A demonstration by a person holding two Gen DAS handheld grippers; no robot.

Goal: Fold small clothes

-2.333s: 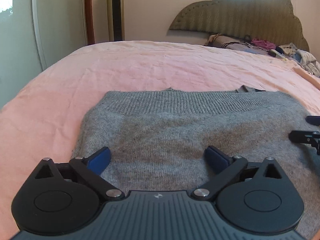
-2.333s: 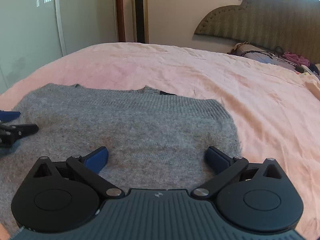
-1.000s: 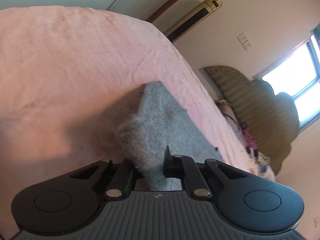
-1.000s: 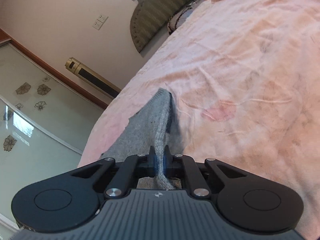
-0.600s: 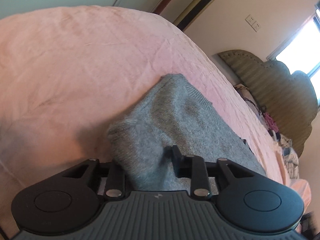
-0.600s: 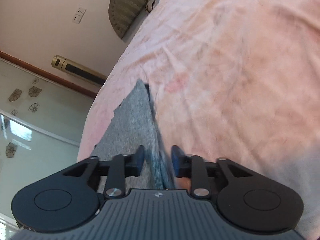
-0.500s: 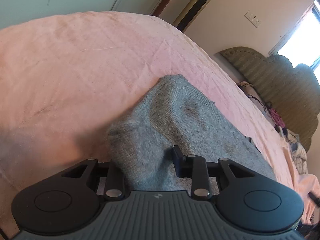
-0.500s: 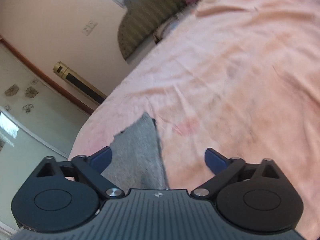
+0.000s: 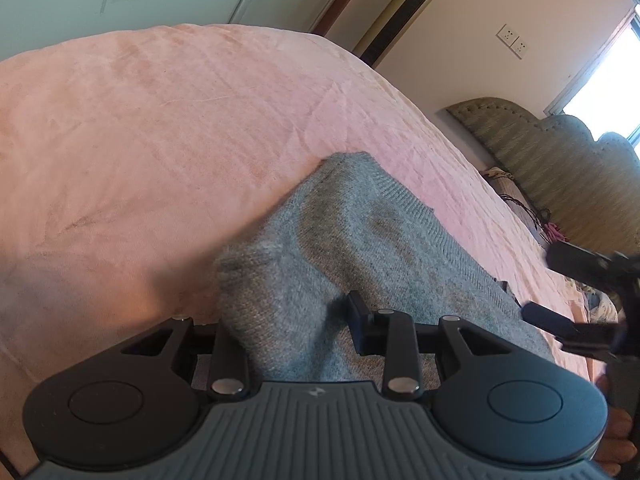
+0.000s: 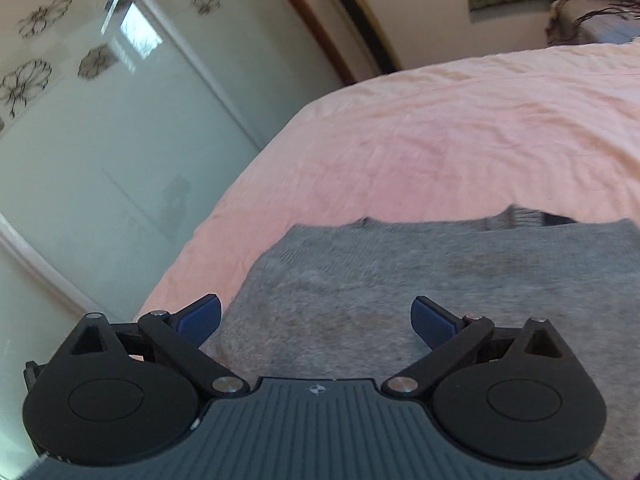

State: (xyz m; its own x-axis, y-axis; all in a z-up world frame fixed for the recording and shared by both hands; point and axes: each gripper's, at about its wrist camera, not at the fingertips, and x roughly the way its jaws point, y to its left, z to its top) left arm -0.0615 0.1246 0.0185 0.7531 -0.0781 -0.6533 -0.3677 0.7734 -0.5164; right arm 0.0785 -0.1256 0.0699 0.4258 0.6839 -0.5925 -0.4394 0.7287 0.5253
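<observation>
A grey knitted sweater [image 9: 384, 248] lies folded on the pink bed sheet [image 9: 160, 120]. My left gripper [image 9: 292, 320] is shut on a bunched near corner of the sweater, which fills the gap between its fingers. My right gripper [image 10: 316, 316] is open and empty, hovering over the sweater [image 10: 440, 280] near its left edge. The right gripper also shows in the left wrist view [image 9: 580, 296] at the far right, open above the sweater.
A glass sliding wardrobe door with flower prints [image 10: 80, 120] stands left of the bed. A tall gold tower fan [image 9: 404, 8] stands by the wall. A padded headboard [image 9: 560, 168] with loose clothes and cables below it is at the far end.
My right gripper has let go of the sweater edge, opened wide and swung over the garment. My left gripper still pinches its corner and has barely moved.
</observation>
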